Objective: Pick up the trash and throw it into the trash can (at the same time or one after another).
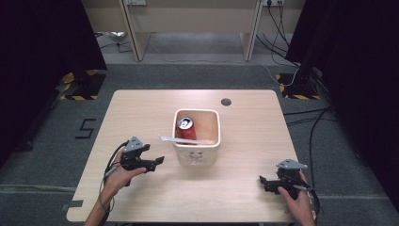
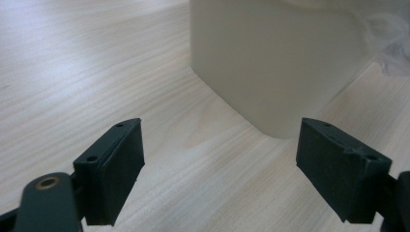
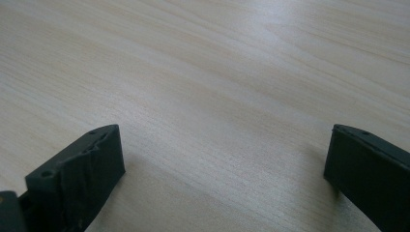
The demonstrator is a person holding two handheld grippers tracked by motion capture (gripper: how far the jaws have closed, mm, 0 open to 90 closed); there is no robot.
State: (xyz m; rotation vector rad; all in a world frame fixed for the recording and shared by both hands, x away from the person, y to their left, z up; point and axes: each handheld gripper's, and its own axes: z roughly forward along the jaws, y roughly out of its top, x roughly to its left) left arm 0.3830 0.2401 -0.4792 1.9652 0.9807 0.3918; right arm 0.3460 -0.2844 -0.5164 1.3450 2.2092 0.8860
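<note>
Two tongs are out on the desk (image 1: 141,113), both spread wide and holding nothing. Left tongs (image 1: 157,161) sit just beside the white bin (image 1: 196,154), pointing at its near corner; right tongs (image 1: 261,180) hang well apart, low over bare wood. Inside the bin stand a red can (image 1: 185,128) and a flat wrapper (image 1: 171,139) poking over the rim. Best move, I'd say: left squares up to the wall, closes gently, no tipping.

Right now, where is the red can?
In the high view, the red can stands inside the white bin at the table's centre, in the bin's far-left part, beyond the left gripper.
</note>
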